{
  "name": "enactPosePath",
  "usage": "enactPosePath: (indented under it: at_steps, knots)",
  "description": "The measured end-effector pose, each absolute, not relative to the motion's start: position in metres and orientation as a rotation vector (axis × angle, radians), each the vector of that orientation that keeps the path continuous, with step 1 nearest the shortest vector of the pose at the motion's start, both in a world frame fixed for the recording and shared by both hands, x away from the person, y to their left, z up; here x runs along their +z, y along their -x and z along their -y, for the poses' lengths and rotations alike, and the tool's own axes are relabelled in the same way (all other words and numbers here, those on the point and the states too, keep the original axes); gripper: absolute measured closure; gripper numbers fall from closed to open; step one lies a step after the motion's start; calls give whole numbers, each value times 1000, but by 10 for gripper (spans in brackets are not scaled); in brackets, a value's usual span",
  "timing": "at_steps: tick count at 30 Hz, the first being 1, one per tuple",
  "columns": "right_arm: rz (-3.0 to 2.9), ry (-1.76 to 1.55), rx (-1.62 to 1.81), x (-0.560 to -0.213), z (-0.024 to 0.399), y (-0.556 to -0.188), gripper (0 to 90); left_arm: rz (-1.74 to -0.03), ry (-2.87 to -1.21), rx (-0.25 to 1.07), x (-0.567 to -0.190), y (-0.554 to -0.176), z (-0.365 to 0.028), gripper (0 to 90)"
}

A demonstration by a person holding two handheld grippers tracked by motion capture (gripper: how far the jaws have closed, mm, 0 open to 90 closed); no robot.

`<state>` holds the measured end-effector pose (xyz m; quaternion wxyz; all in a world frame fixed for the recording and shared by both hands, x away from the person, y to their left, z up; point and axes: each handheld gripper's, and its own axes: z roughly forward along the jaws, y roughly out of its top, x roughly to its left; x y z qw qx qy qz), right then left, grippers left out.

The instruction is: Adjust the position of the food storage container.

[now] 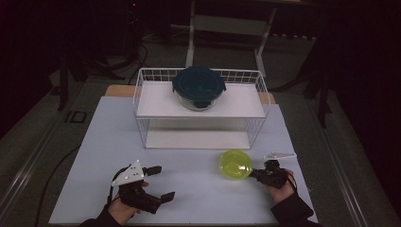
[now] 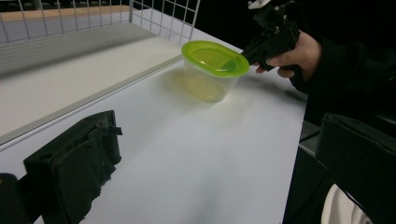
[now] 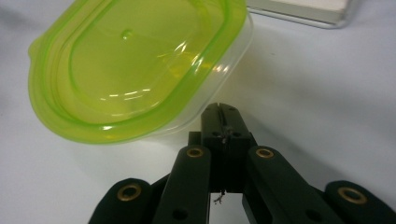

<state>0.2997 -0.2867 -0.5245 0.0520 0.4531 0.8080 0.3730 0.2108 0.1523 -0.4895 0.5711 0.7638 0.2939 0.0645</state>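
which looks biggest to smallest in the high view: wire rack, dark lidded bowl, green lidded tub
1. wire rack
2. dark lidded bowl
3. green lidded tub

The tub sits nearer the camera yet looks smaller, so the order seems safe.

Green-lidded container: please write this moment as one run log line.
right gripper: shut, at green-lidded container rim | left gripper: open, idle | dark-lidded bowl: on wire rack

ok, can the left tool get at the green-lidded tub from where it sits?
Probably yes: bare table lies between the open left tool and the tub; only the right tool crowds its far side.
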Motion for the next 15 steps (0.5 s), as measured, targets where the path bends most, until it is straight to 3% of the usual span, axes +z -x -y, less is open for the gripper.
enactPosePath:
  at_steps: [15]
  knots:
    - [-2451, -1396, 1169, -522, 282, -308, 900, -688, -1792, 149, -489, -211, -153, 0]
